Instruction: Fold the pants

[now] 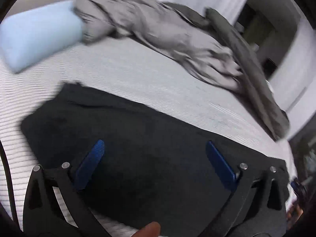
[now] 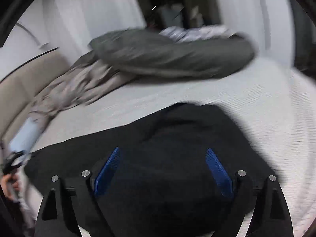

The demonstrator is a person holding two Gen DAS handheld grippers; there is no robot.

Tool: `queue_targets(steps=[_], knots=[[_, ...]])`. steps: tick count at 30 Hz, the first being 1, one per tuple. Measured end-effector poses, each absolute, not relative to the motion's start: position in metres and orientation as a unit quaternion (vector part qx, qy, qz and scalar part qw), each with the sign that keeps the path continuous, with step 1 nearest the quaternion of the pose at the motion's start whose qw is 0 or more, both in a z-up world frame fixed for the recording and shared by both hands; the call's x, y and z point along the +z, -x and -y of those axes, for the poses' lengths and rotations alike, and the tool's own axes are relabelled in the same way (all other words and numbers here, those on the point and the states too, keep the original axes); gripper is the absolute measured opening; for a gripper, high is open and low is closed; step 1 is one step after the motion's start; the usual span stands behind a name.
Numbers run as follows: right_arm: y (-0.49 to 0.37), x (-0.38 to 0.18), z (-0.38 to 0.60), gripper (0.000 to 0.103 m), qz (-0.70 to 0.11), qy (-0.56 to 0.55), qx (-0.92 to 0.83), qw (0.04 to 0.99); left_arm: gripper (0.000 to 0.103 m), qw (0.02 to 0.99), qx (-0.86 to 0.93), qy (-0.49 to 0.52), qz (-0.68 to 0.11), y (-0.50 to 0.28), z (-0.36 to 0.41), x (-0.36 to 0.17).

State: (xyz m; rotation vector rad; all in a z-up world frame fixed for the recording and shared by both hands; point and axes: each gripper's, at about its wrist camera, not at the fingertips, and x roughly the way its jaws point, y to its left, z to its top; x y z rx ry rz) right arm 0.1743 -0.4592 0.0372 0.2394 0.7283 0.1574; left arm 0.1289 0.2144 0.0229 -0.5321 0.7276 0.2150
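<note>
Black pants (image 1: 138, 138) lie spread flat on a white striped bed (image 1: 128, 73). My left gripper (image 1: 155, 144) hovers above them, its blue pads wide apart and nothing between them. In the right wrist view the same black pants (image 2: 177, 138) show a rounded, folded end toward the far side. My right gripper (image 2: 164, 152) hangs over that end, open, its blue fingers (image 2: 217, 169) clear of the cloth. Both views are motion-blurred.
A crumpled grey blanket (image 1: 158, 33) and a darker grey one (image 2: 173, 59) lie across the far side of the bed. A light blue pillow (image 1: 37, 39) rests at the left. A hand holding the other gripper (image 2: 9, 179) shows at the left edge.
</note>
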Motion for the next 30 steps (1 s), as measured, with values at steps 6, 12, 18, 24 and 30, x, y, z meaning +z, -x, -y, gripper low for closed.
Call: queue_targets(steps=[6,12,18,24,30], knots=[[-0.253,-0.002,0.426,0.087,-0.411,-0.166,0.098,0.891,0.102,0.877,0.073,0.253,-0.401,-0.198,-0.175,0.005],[-0.319,-0.037,0.426,0.054,-0.439,-0.216,0.092,0.867,0.102,0.849,0.092,0.289,-0.433,-0.225,-0.174,-0.025],[-0.342,-0.032,0.422,0.001,-0.399,-0.197,0.081,0.892,0.102,0.849,0.115,0.284,-0.431,-0.228,-0.183,-0.028],[-0.335,-0.037,0.436,0.007,-0.372,-0.207,-0.005,0.905,0.102,0.842,0.121,0.28,-0.445,-0.225,-0.188,-0.033],[-0.338,-0.041,0.431,0.034,-0.407,-0.226,0.026,0.885,0.083,0.857,0.115,0.175,-0.471,-0.236,-0.167,-0.033]])
